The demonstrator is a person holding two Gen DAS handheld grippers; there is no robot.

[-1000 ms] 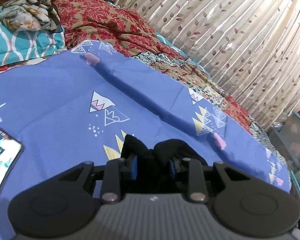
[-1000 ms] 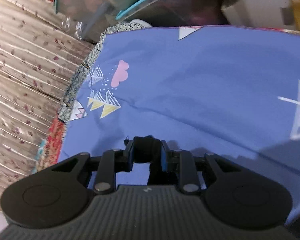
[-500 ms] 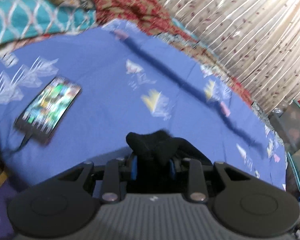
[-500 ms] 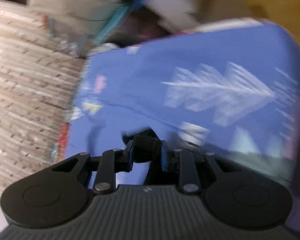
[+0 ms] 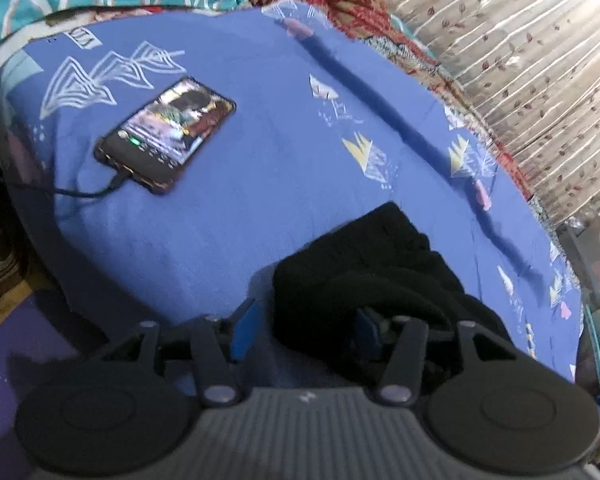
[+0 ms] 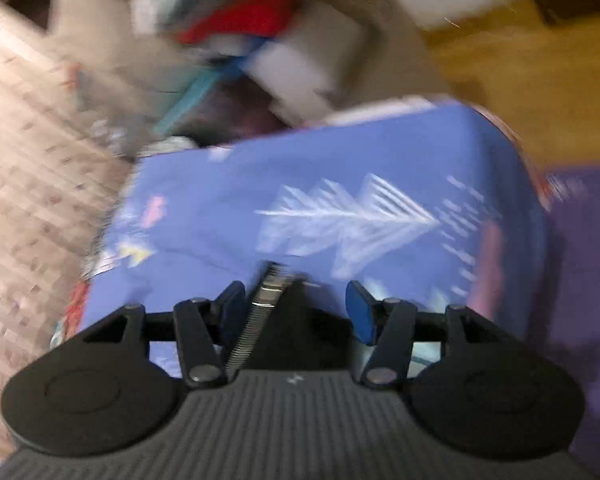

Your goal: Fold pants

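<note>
opening over the bedsheet, the left gripper lets go of the black pants bunched between its spreading jaws; the right gripper is opening too, empty. soft, limp cloth: pinch hems. phone lies beyond.

Pants bunched on bedsheet, between my left gripper fingers. Phone on bedsheet, well apart, far left. Curtain beyond bedsheet, right.

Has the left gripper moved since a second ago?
Yes. The left gripper has pulled back toward the bed's near edge: the phone now sits farther up the blue bedsheet.
</note>
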